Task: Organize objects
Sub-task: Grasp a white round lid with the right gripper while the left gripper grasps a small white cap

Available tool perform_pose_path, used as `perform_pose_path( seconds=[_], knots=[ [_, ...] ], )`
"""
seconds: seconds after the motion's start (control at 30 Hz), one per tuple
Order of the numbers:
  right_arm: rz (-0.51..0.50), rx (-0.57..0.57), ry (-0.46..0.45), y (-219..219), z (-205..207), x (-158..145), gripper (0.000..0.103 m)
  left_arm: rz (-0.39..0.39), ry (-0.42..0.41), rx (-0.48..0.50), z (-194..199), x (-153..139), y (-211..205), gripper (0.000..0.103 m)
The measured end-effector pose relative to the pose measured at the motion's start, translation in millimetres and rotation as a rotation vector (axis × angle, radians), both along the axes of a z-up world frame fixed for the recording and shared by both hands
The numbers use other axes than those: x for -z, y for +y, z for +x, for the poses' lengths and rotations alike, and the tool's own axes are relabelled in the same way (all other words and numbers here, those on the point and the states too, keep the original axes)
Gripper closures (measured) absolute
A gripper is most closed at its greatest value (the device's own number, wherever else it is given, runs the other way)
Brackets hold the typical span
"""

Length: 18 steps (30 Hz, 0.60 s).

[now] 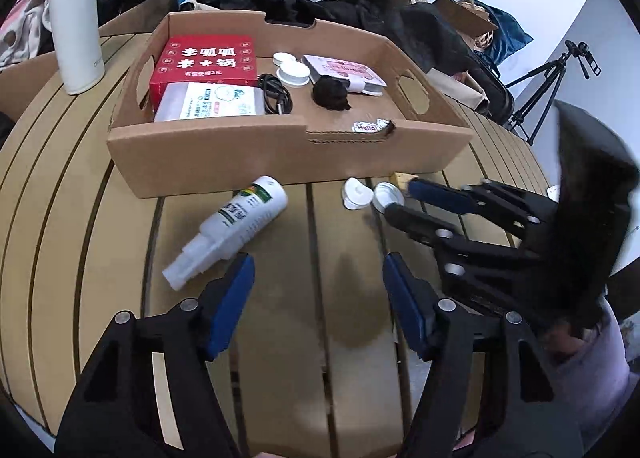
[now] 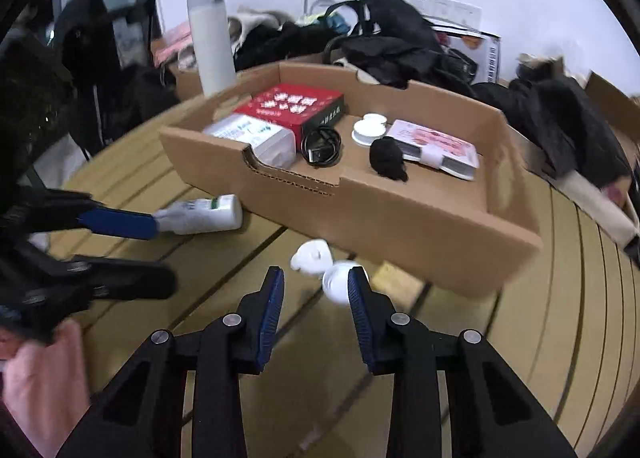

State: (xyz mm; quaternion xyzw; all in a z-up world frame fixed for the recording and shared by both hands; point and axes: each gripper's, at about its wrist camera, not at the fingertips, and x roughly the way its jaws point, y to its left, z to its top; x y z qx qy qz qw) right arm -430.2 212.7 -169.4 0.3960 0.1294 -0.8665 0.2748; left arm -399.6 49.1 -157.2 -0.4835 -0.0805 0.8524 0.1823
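Risk, cap: the small white ribbed screw cap (image 2: pixel 338 282) lies flat on the slatted tan table (image 2: pixel 560 318); a shallow pinch could flick it into a slat groove or under the tray wall.
Risk, neighbour: the white flip-top lid (image 2: pixel 312 256) touches or nearly touches the cap, so a wide closing sweep may drag both.
Risk, crowding: the two tools work close together and could collide.
Right gripper (image 2: pixel 316 294): blue-padded jaws spread, holding nothing.
Cap position: by the right-hand pad, just off the fingertips, in front of the shallow brown cardboard tray (image 2: pixel 400 218).
Left gripper (image 1: pixel 318 282): jaws spread wide, empty.
White plastic spray bottle with green label (image 1: pixel 236 224): on its side on the table, just ahead-left of the left gripper, outside the tray.
Tray contents: red printed box (image 1: pixel 206 60), black coiled cable (image 1: pixel 276 92), others.
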Motion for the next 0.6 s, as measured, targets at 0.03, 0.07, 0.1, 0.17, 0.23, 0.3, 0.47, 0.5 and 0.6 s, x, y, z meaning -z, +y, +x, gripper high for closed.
perform_pose_path(
  seconds=[0.03,0.07,0.1,0.17,0.23,0.3,0.47,0.5,0.6],
  knots=[
    [0.027,-0.002,-0.017,-5,-6,8,0.068,0.008,0.007,0.003,-1,0,-1,0.041],
    [0.040,-0.002,-0.026,-6,-9,14,0.071,0.014,0.013,0.008,-1,0,-2,0.041],
    [0.045,-0.005,-0.035,-7,-10,18,0.085,0.018,0.019,0.019,-2,0,-1,0.041],
    [0.036,-0.001,-0.028,-2,-3,19,0.097,0.007,0.029,0.047,-4,0,6,0.041],
    [0.015,-0.001,-0.029,6,7,14,0.098,-0.025,0.034,0.089,-9,2,21,0.041],
    [0.018,0.026,0.000,19,19,7,0.098,-0.083,0.039,0.142,-19,5,44,0.045],
    [-0.060,0.103,0.004,59,44,-13,0.098,-0.197,0.014,0.195,-53,23,85,0.058],
    [-0.068,0.117,0.002,65,49,-15,0.098,-0.222,0.020,0.197,-59,27,91,0.058],
    [-0.088,0.156,0.001,81,66,-20,0.098,-0.261,0.055,0.201,-62,36,97,0.077]
  ],
)
